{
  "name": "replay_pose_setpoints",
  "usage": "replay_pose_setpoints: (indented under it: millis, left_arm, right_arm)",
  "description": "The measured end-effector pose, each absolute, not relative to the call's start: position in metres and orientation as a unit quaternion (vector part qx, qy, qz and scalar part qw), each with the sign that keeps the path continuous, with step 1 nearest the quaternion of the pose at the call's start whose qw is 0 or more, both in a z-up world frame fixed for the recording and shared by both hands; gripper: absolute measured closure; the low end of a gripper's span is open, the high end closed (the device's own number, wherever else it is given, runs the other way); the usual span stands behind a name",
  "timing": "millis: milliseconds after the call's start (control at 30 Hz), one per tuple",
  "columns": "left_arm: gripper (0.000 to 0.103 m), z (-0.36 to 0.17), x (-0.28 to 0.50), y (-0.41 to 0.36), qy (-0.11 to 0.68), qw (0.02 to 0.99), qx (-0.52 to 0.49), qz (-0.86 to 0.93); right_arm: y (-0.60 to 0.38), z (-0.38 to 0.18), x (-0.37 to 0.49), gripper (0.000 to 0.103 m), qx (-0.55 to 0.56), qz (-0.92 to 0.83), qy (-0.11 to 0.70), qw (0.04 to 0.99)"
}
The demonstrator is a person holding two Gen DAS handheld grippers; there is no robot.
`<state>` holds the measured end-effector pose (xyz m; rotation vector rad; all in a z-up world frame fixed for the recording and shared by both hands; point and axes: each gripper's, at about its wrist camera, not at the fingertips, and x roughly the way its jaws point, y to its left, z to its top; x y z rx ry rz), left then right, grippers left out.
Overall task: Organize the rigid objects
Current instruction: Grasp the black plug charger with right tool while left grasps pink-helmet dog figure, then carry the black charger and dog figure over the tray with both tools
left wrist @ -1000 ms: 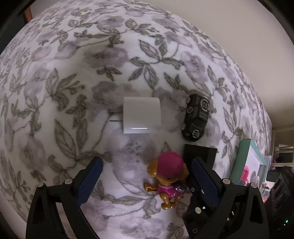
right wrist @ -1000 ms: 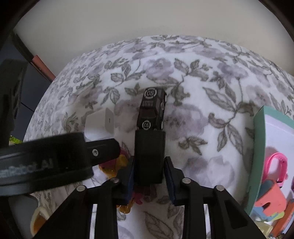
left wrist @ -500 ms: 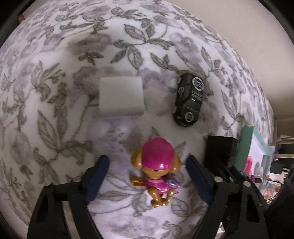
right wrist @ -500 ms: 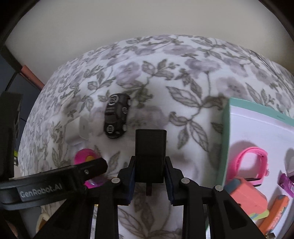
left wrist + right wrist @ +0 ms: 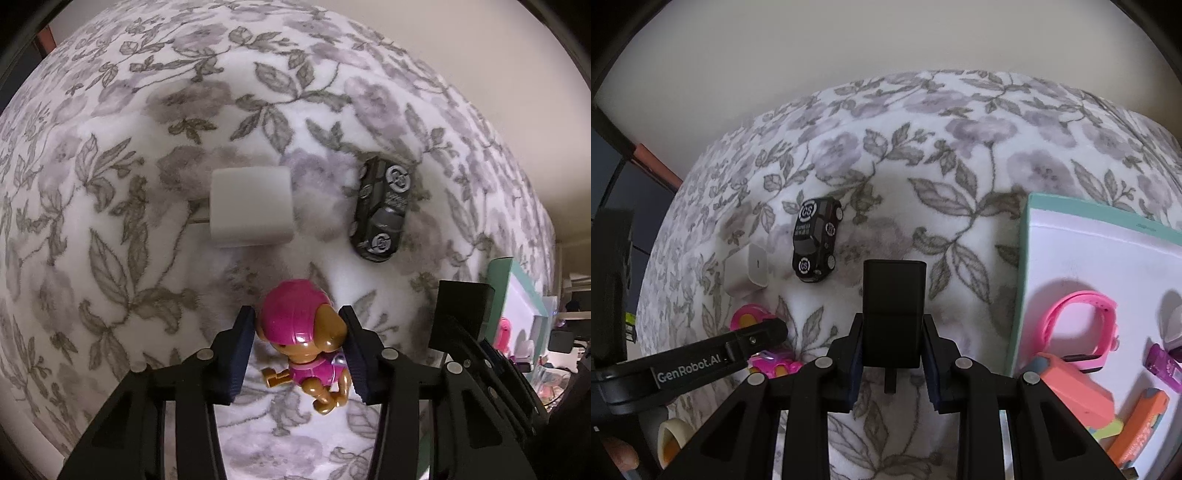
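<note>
My left gripper is shut on a brown toy pup with a pink helmet, its pads against the head on the floral cloth. My right gripper is shut on a black charger block and holds it above the cloth, left of the teal-rimmed tray. The block also shows at the right of the left wrist view. A black toy car and a white charger cube lie beyond the pup. The car, the cube and the pup show left in the right wrist view.
The tray holds a pink watch band, a coral block, an orange piece and a purple piece. The tray's rim is at the right edge of the left wrist view. A wall runs behind the cloth.
My left gripper has closed from wide open onto the toy pup. My right gripper has carried the black block to the right, bringing the tray further into its view.
</note>
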<state>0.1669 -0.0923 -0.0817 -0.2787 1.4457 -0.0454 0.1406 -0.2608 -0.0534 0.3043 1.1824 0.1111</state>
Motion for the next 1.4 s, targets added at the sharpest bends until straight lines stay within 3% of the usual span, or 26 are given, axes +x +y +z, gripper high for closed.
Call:
replay_pose_setpoints:
  millis: [833, 1400]
  left_arm:
    - [0.055, 0.035, 0.156, -0.148, 0.533, 0.831, -0.093, -0.129]
    - [0.055, 0.031, 0.139, -0.253, 0.502, 0.838, -0.003, -0.215]
  right_arm:
    - [-0.36, 0.03, 0.112, 0.074, 0.148, -0.034, 0.474, 0.868]
    - [-0.459, 0.027, 0.081, 0.074, 0.172, -0.134, 0.466, 0.857]
